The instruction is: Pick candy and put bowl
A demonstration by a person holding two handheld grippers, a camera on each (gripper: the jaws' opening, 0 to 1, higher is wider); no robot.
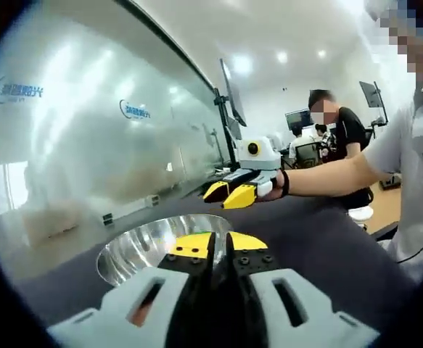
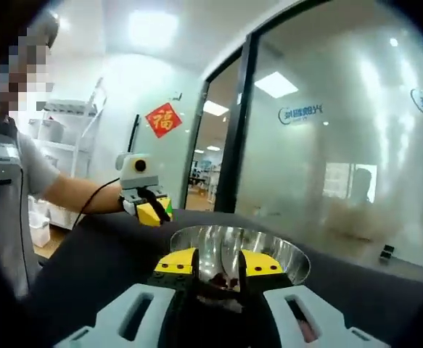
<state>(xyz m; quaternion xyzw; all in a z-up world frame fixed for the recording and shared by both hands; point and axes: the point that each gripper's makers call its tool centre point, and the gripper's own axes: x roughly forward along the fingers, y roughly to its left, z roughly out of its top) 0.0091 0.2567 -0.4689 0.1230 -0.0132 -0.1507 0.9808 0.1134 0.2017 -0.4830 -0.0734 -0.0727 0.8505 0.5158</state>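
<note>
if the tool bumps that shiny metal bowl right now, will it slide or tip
The shiny round metal bowl would probably slide rather than tip: it looks wide and low, sitting on the flat dark table. Its thin polished wall suggests it is light, so even a small nudge may move it. The smooth rim would likely be slippery for the right tool to pinch.

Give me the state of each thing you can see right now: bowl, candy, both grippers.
Metal bowl: upright on the dark table, open side up.
Candy: small dark piece held at the right gripper tips, over the bowl's near rim.
Right gripper: shut on the candy.
Left gripper: fingers closed together, nothing seen between them, at the bowl's near rim.
</note>
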